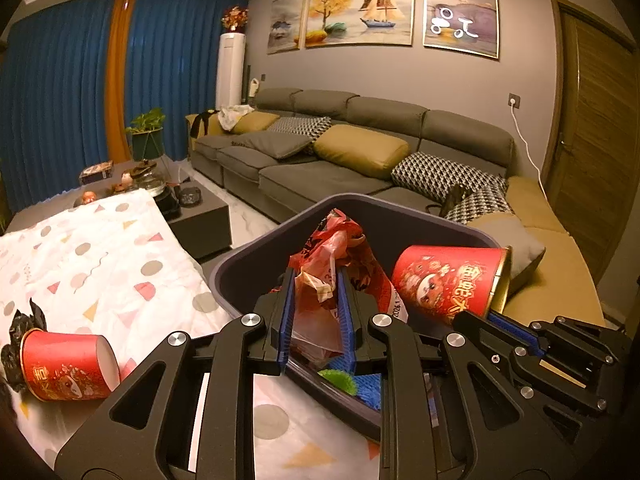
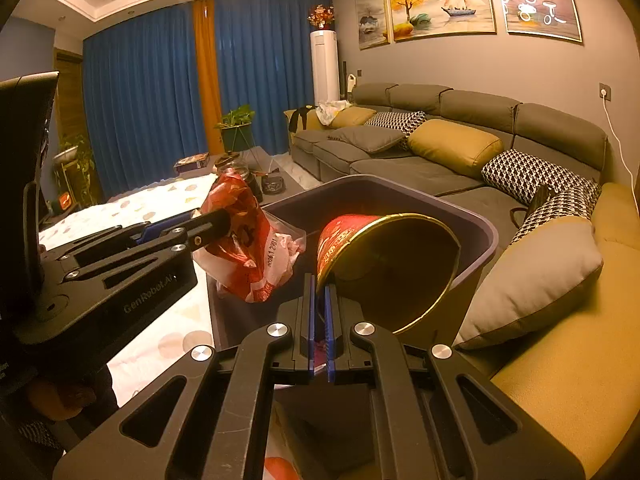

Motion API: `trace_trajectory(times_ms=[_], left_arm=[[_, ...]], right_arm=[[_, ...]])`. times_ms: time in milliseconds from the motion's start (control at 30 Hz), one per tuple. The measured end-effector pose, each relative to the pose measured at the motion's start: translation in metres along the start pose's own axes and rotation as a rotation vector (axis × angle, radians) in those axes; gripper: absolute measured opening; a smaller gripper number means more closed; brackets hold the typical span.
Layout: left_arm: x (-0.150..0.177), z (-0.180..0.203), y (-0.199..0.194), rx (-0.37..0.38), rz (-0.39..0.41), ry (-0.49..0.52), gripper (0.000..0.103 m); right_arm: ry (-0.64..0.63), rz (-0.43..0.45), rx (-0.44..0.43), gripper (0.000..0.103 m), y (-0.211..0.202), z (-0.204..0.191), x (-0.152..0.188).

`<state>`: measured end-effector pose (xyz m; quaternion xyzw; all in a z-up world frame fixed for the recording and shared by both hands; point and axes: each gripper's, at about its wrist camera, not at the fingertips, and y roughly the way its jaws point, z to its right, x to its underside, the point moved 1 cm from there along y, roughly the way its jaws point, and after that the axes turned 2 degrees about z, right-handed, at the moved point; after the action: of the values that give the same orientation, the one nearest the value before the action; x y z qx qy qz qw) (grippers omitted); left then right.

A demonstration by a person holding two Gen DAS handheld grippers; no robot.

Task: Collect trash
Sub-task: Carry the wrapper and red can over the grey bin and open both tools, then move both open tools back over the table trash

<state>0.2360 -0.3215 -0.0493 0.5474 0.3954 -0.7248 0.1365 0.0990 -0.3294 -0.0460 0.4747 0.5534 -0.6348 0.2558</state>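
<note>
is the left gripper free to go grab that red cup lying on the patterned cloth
Probably not yet: the left gripper is shut on a red plastic bag over the bin. The path to the cup looks clear once it lets go.

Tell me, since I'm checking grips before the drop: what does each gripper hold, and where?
Left gripper pinches the crumpled red-and-clear plastic bag at its bunched upper part. Right gripper clamps the rim of the red paper cup.

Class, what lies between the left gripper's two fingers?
A crumpled red plastic bag sits between the left gripper fingers, above the bin; the left wrist view shows it.
</note>
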Motion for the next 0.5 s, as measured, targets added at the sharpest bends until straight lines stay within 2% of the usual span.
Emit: trace_trajectory(times_ms=[133,233,300,367,400,500], left_arm=[[0.001,-0.001,0.000,0.006,-0.005,-0.001,0.021],[0.002,-0.001,-0.001,0.014,-0.007,-0.003,0.026],[0.002,-0.003,-0.002,0.008,-0.008,-0.007,0.033],[0.002,-0.008,-0.005,0.003,-0.003,-0.028,0.053],[0.002,-0.011,-0.007,0.001,0.001,-0.040,0.058],[0.003,-0.016,-0.011,-0.006,0.009,-0.060,0.067]], right_arm=[[0.000,0.000,0.001,0.006,0.000,-0.001,0.000],[-0.002,0.004,0.002,0.008,0.000,-0.001,0.000],[-0.003,0.005,0.007,0.008,0.000,0.000,0.000],[0.002,0.007,0.009,0.009,-0.001,0.001,0.000],[0.003,0.010,0.009,0.012,-0.002,0.001,0.000],[0.008,0.023,0.016,0.018,-0.007,0.001,0.001]])
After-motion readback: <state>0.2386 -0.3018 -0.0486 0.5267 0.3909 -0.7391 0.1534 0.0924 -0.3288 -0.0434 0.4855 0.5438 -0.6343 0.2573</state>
